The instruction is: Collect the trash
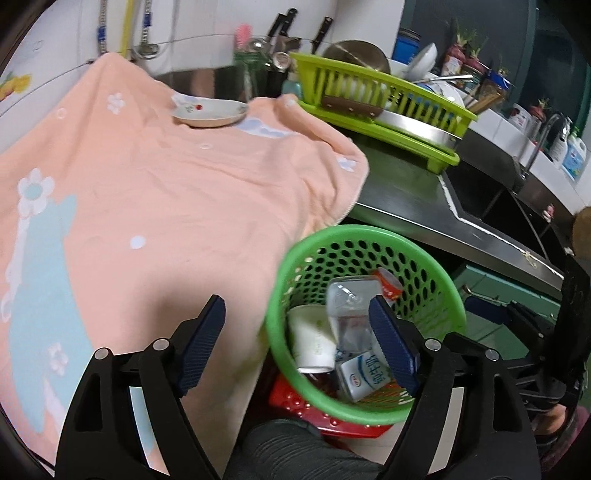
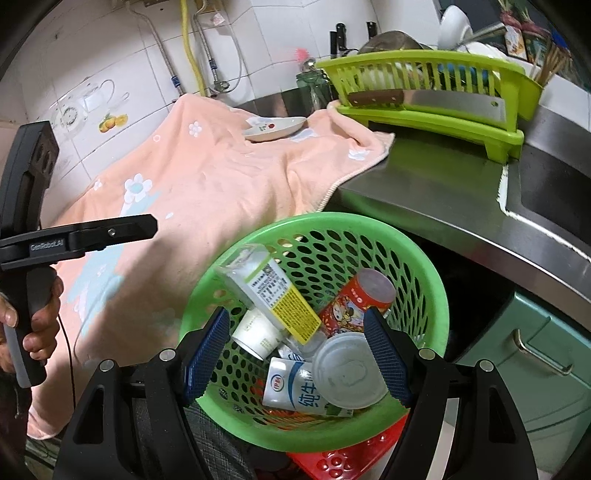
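Counted, by kind.
One green basket [image 2: 424, 280], holding one paper cup [image 2: 258, 338], one milk carton [image 2: 295, 391], one red can [image 2: 354, 299], one yellow-labelled tube [image 2: 273, 291], one round lid [image 2: 351, 369]; one plate [image 2: 275, 129]; one towel [image 2: 207, 177]; one dish rack [image 2: 436, 114].

Left hand-held gripper [image 1: 297, 334] and right hand-held gripper [image 2: 295, 349] apparently empty, agape.

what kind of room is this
Most likely a home kitchen: a steel sink set in a metal counter, a green dish rack holding a cleaver and bowls, and knives hung on the tiled wall.
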Demonstrator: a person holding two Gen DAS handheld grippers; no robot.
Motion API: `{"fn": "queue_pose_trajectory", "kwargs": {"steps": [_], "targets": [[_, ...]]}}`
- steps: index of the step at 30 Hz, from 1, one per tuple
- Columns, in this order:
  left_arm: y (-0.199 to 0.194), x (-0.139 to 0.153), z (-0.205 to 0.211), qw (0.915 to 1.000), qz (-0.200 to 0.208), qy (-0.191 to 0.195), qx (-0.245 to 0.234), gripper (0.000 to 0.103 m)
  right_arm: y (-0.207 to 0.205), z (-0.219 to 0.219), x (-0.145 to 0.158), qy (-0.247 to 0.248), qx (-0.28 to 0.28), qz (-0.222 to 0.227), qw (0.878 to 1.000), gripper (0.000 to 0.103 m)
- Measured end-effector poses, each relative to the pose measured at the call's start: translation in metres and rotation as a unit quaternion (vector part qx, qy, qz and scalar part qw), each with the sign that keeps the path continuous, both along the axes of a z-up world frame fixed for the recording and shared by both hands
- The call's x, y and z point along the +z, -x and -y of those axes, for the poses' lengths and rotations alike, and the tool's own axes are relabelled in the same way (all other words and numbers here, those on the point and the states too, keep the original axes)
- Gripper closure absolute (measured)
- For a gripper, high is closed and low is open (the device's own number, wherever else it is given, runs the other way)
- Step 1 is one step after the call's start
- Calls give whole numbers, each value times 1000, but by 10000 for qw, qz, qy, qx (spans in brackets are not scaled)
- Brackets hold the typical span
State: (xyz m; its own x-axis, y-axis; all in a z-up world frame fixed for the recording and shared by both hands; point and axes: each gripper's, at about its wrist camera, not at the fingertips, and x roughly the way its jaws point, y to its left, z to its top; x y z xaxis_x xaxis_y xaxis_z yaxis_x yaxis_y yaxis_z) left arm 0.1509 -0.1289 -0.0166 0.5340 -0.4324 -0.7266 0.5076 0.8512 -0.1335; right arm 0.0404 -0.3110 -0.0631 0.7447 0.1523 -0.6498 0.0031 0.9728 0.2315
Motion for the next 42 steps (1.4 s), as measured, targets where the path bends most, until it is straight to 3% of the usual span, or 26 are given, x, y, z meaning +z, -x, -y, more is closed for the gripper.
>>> {"fn": "queue_pose_trajectory", "kwargs": {"steps": [10,19,28,42], "targets": [[22,5,-41,9980,128,43,614,13,-1,-30,14,271,206,110,9994,31],[45,15,-75,9908,544,-88,1237,9,0,-59,21,476,434,163,9978,31],[64,18,-89,9839,882,-377,1510,5,2,-67,29,570,410,191,9974,28],[79,17,-112,9777,881,-242,1893,5,6,-85,38,780,566,327,9948,24]]}}
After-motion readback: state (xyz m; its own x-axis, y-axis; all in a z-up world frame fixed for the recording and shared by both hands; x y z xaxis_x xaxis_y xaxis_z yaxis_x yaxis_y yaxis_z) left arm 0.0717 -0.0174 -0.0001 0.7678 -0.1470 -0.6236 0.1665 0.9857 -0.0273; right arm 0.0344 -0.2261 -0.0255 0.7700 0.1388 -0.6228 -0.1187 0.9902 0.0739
